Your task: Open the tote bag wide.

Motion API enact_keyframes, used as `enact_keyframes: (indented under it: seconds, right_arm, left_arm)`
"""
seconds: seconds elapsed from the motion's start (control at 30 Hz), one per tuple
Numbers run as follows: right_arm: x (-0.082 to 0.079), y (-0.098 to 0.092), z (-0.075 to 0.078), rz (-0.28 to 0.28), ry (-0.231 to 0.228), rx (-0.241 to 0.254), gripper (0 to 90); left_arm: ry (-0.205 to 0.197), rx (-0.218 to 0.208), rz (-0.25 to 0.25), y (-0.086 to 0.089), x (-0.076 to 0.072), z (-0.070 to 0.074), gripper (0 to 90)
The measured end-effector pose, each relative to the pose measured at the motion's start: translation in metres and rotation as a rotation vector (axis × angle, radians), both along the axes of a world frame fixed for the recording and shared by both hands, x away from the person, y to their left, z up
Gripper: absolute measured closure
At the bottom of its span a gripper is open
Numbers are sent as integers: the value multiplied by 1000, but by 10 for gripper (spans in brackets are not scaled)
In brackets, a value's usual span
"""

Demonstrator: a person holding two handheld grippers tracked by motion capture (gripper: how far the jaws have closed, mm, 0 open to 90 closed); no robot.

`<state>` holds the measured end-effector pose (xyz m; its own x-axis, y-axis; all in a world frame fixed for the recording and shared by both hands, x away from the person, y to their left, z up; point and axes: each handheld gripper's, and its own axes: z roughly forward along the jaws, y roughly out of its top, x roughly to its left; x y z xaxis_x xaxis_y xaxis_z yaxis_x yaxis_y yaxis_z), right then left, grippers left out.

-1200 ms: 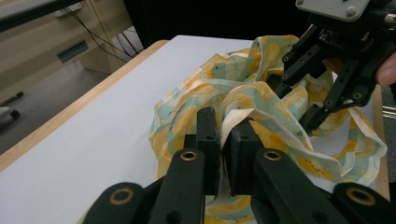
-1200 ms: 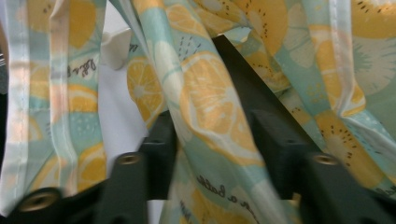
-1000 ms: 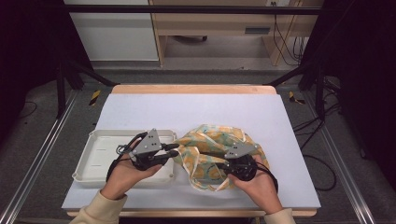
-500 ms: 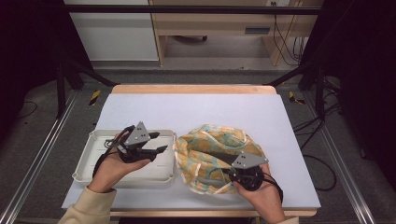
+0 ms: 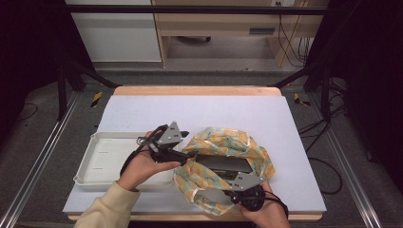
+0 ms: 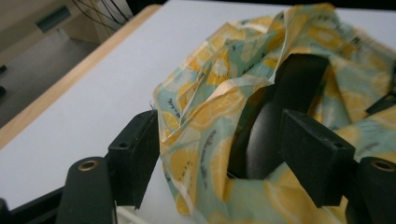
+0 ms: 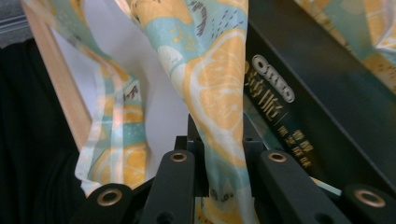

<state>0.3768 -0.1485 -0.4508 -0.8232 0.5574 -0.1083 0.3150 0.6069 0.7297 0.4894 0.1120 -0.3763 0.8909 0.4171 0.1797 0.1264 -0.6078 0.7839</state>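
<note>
Wrapping a dark box in a lemon-print cloth

High view: the cloth (image 5: 223, 164) lies around the black box (image 5: 223, 164) at 5 o'clock on the table (image 5: 199, 109), beside a white tray (image 5: 102, 156) at 8 o'clock. The left gripper (image 5: 190, 153) meets the cloth's 9 o'clock edge; the right gripper (image 5: 227, 190) holds its 6 o'clock edge, probably to keep it taut.
Left gripper view: the jaws have just been opening; a fold of cloth (image 6: 210, 116) sits between them, loose.
Right gripper view: the jaws are clenched on a cloth (image 7: 219, 116) strip. The box (image 7: 327, 107) bears a white logo that seems to read "Omeo", over unreadable characters.
</note>
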Motion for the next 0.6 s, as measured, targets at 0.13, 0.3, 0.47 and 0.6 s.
enact_keyframes:
  seconds: [0.13,0.3,0.47,0.6]
  right_arm:
    - [-2,-2,-3,14,9,-7,783]
    - [-5,-4,-3,24,10,-10,795]
    - [-9,-6,-3,50,27,-34,874]
    - [-16,-11,-5,61,40,-48,897]
  left_arm:
    - [65,70,-46,-19,17,-10,340]
    - [71,189,-60,-37,23,-15,548]
    - [37,176,31,-38,33,-9,821]
    - [13,85,133,-26,40,2,877]
